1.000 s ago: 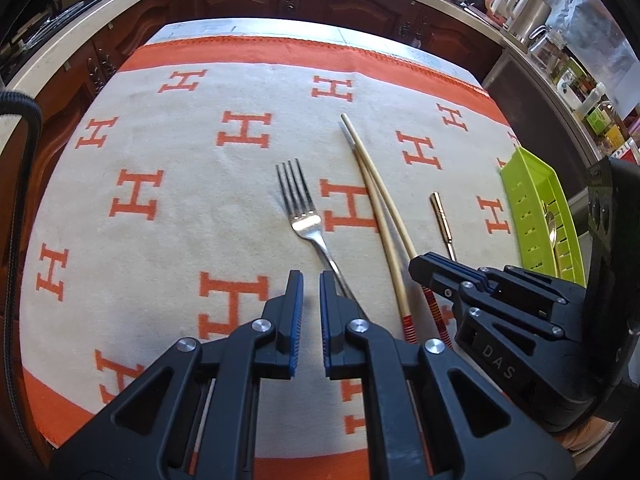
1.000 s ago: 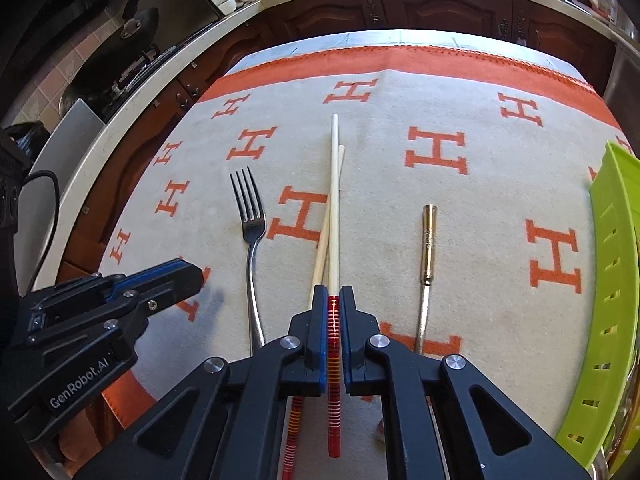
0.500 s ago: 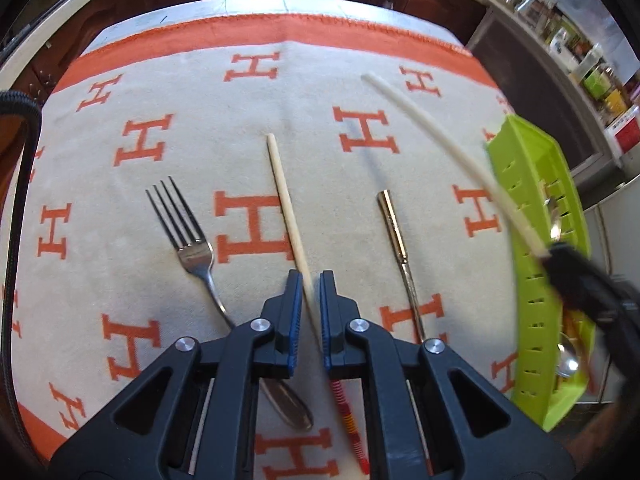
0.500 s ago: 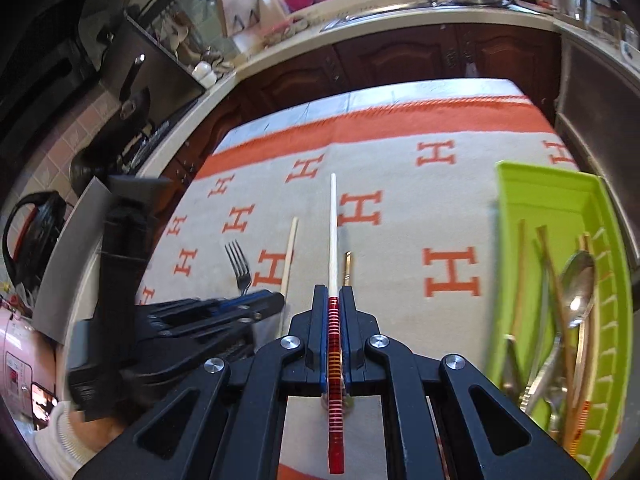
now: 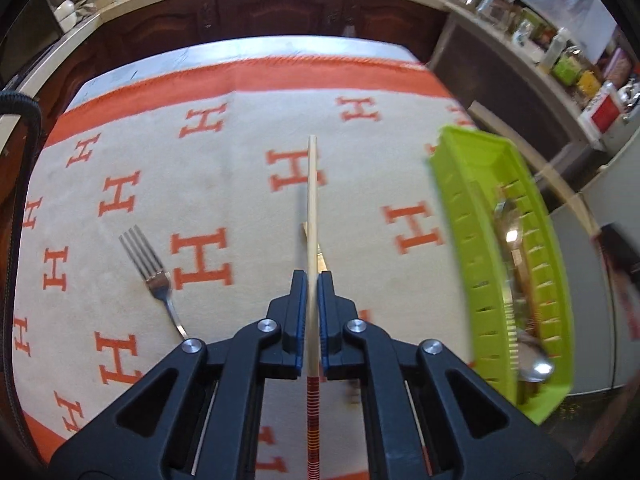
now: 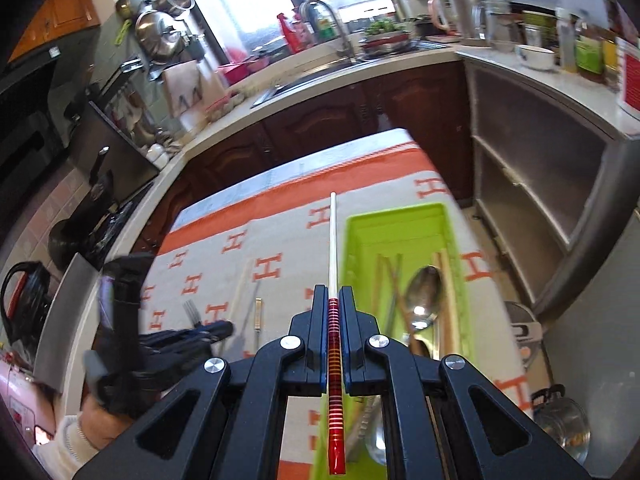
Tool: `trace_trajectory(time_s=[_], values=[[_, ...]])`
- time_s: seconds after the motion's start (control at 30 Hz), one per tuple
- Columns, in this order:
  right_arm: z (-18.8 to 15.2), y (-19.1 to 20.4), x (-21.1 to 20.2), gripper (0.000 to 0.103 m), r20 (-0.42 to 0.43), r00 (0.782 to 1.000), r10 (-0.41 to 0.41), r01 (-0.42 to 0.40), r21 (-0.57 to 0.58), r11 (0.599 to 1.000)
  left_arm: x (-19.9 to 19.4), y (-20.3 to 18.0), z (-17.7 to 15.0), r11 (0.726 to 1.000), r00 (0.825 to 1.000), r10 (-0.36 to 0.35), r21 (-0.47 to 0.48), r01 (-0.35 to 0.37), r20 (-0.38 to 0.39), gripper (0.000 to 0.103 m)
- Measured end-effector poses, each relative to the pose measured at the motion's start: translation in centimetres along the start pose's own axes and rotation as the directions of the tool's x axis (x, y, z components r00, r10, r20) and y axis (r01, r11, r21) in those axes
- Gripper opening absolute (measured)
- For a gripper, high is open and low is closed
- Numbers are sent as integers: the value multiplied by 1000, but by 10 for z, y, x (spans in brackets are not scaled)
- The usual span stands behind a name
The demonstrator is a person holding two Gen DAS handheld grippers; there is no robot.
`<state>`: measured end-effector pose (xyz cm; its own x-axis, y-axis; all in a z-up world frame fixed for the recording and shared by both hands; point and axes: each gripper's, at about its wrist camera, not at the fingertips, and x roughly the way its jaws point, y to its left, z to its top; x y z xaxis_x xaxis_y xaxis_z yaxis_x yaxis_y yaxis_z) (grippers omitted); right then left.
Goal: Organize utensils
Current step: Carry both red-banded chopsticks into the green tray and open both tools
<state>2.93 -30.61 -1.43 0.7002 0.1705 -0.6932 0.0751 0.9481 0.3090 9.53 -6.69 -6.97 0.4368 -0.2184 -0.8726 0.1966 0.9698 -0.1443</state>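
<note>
The left gripper (image 5: 312, 280) is pinched on a chopstick (image 5: 311, 208), raised off the cloth (image 5: 224, 200) where it lay a second ago. The right gripper (image 6: 333, 300) clamps the second chopstick (image 6: 333, 240), now carried above the green tray's (image 6: 394, 216) near edge. The fork (image 5: 150, 272) remains on the cloth.

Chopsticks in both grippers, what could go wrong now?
1. The green plastic tray already holds a metal spoon and other sticks, so the red-ended chopstick in the right gripper may land crooked across them.
2. The left gripper pinches its pale wooden chopstick near one end only; it could swivel or slip.
3. The silver fork might get forgotten.
</note>
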Motion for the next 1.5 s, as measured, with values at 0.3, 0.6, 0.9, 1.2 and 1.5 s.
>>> trace_trajectory(time_s=[0.3,0.6,0.9,1.2,1.5], values=[[-31,-47,10,5,-66,994,-85,89,60,994,-41,-80,30,969,972,-235,71,236,-16,3],[-56,-68,39,6,-187,978,-94,117,112,987,-12,-136,31,938,936,-335,53,342,-107,3],[-64,-72,37,17,-196,975,-102,127,123,984,27,-137,7,962,960,-232,111,251,-159,4],[-59,-49,31,21,-191,976,-109,124,68,990,10,-116,-14,970,979,-168,155,185,-116,6],[-59,-29,29,22,-190,976,-109,114,14,993,-17,-79,-19,985,989,-139,100,143,-51,26]])
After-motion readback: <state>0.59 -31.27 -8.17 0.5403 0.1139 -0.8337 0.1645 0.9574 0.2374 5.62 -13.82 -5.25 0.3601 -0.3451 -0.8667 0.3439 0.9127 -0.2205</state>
